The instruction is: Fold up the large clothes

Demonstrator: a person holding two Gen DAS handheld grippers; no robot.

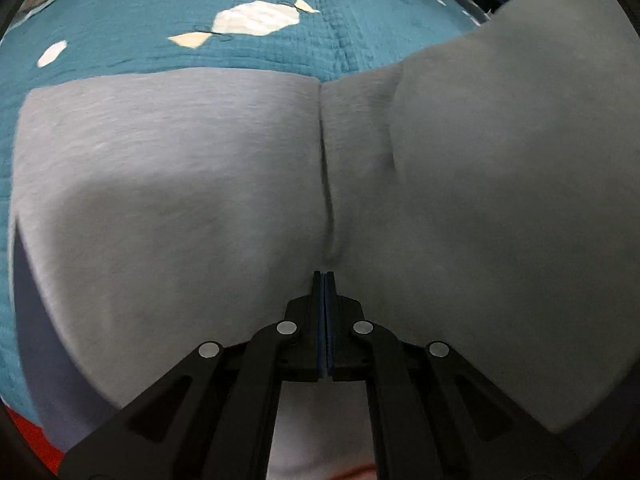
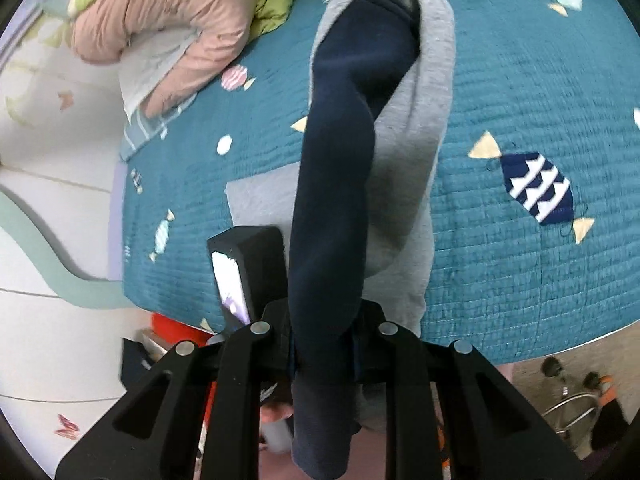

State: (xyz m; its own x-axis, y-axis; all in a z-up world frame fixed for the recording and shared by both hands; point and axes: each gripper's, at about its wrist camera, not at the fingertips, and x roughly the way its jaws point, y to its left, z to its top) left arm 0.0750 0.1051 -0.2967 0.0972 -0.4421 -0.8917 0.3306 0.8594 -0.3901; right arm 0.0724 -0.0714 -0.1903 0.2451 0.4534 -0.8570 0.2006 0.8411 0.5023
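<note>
A large grey garment (image 1: 200, 184) fills the left wrist view, spread over the teal quilt (image 1: 160, 20). A crease (image 1: 326, 184) runs down it and ends at my left gripper (image 1: 325, 276), whose blue pads are shut on a pinch of the grey cloth. In the right wrist view my right gripper (image 2: 326, 320) is shut on a bunched part of the same garment, navy fabric (image 2: 332, 184) wrapped in grey (image 2: 420, 100), which stretches away from the jaws above the bed. The cloth hides the right fingertips. The left gripper's black body (image 2: 248, 268) shows beside it, over flat grey cloth (image 2: 260, 200).
The teal quilt (image 2: 520, 280) has candy and fish patches. A rolled pink and green duvet (image 2: 168, 24) lies at the bed's far left corner. A white wall or floor (image 2: 52, 200) runs along the left edge. A red object (image 2: 176, 326) and a metal stand (image 2: 576, 408) sit below the near edge.
</note>
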